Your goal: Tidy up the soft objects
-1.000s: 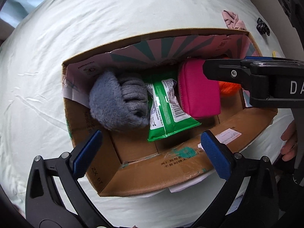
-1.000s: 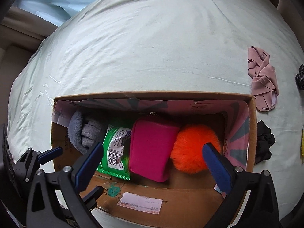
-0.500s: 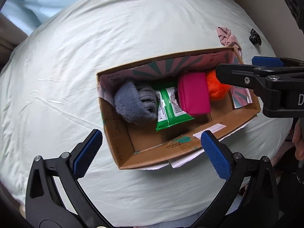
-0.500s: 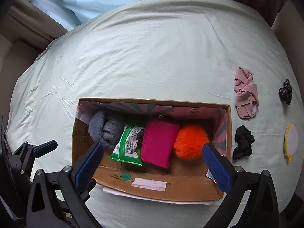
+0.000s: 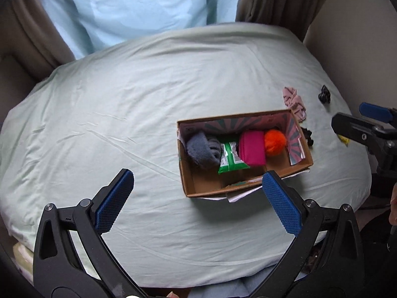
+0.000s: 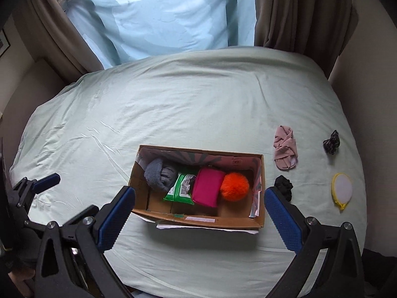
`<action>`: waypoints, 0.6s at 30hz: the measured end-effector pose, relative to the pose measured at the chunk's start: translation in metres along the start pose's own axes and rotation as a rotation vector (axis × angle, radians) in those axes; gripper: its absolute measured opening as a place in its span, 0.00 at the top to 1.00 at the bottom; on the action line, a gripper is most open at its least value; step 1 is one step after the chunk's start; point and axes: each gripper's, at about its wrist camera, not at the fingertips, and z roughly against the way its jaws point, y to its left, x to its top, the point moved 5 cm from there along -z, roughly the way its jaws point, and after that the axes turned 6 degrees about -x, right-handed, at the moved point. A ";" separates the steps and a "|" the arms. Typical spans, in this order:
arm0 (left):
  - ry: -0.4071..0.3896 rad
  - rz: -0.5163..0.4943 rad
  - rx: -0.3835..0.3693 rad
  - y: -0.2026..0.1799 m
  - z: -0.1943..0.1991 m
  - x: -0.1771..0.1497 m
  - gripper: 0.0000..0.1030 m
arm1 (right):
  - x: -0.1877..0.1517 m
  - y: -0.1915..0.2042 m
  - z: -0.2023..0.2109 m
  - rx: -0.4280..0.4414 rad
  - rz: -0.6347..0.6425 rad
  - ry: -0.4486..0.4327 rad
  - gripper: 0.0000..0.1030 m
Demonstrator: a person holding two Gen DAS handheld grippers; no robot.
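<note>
Your cardboard box (image 6: 198,219) sits on the bed (image 6: 188,104) toward its near edge, right of the middle, and it already holds four things in a row: a grey fuzzy sock bundle (image 6: 160,175) at the left end, then a green wipes pack (image 6: 181,187), a pink pouch (image 6: 207,186) and an orange pompom (image 6: 234,183). That part looks done. What is left, by my reading, lies on the sheet to the right of the box: a pink headband (image 6: 285,152), a black scrunchie (image 6: 283,185) just beside the box's right wall, a dark patterned scrunchie (image 6: 331,141) nearer the right edge of the bed, and a round yellow-rimmed pad (image 6: 342,190). So roughly half of the items are in.

Both of your tongs are spread wide and hold nothing: the left tongs (image 5: 198,198) hang over the near edge left of the box, the right tongs (image 6: 196,209) over the box's front wall.

The right wrist view gives you all four loose items clearly. In the left wrist view the yellow pad is mostly hidden behind your right tongs and the black scrunchie barely shows past the box, but that view shows the box floor in front of the row more openly.
</note>
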 end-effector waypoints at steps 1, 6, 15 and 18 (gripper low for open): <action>-0.027 0.006 0.007 0.002 0.012 0.001 0.00 | -0.002 -0.001 0.013 -0.013 0.005 -0.022 0.00; -0.153 0.023 0.007 0.004 0.069 0.004 0.00 | -0.012 -0.005 0.069 -0.047 -0.019 -0.125 0.00; -0.331 0.015 -0.054 -0.010 0.136 0.002 0.00 | -0.039 -0.025 0.146 -0.192 -0.033 -0.320 0.00; -0.348 0.002 -0.087 -0.021 0.140 0.002 0.00 | -0.046 -0.033 0.157 -0.218 -0.049 -0.346 0.00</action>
